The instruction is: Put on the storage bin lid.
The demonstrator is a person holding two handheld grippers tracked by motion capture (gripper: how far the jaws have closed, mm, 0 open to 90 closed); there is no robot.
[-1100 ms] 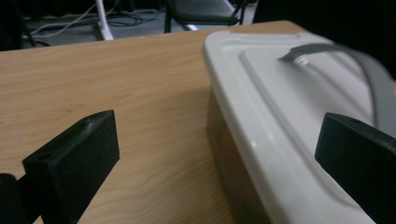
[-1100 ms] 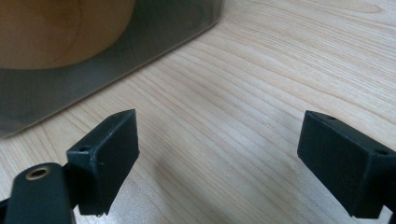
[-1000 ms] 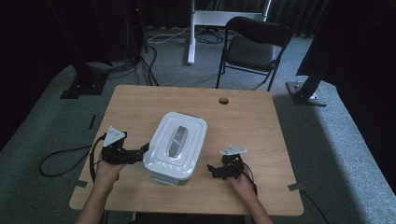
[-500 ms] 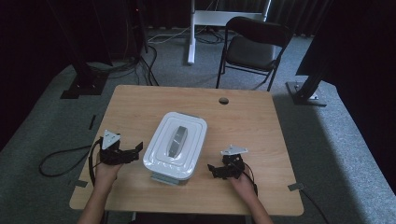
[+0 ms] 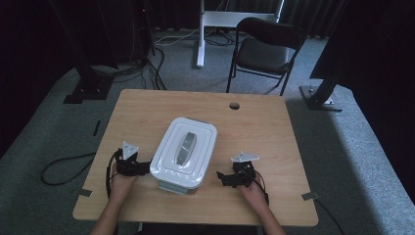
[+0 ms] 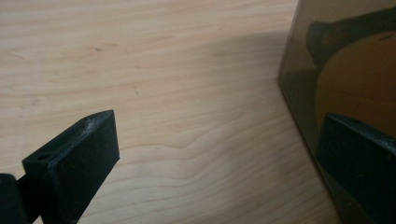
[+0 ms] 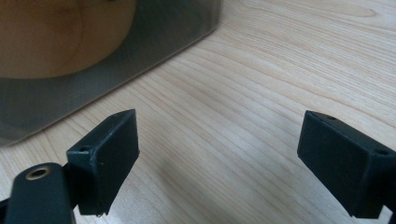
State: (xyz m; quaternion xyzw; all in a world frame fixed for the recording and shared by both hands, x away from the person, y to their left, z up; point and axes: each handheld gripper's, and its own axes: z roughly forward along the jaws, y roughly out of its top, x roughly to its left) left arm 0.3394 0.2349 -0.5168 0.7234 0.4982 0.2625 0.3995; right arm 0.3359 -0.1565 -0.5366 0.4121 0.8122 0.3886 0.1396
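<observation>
Lidded box [image 5: 184, 154] mid-bench, slightly toward 6 o'clock. Left gripper [image 5: 142, 167] at its 9, right gripper [image 5: 222, 177] at its 3, flanking for a probable two-sided lift. Fingers [image 7: 105, 156] on both wide open, holding nothing.

Quick count: one white lidded container [image 5: 183, 155] is sitting on the one wooden tabletop [image 5: 254, 127], and the lid is carrying one grey handle [image 5: 186, 147]. Two tools are resting there, a left tool [image 5: 141, 168] and a right tool [image 5: 226, 179], with two hands coming in. One folding chair [image 5: 266, 51] is standing behind. One round hole [image 5: 234, 105] is showing in the tabletop.
</observation>
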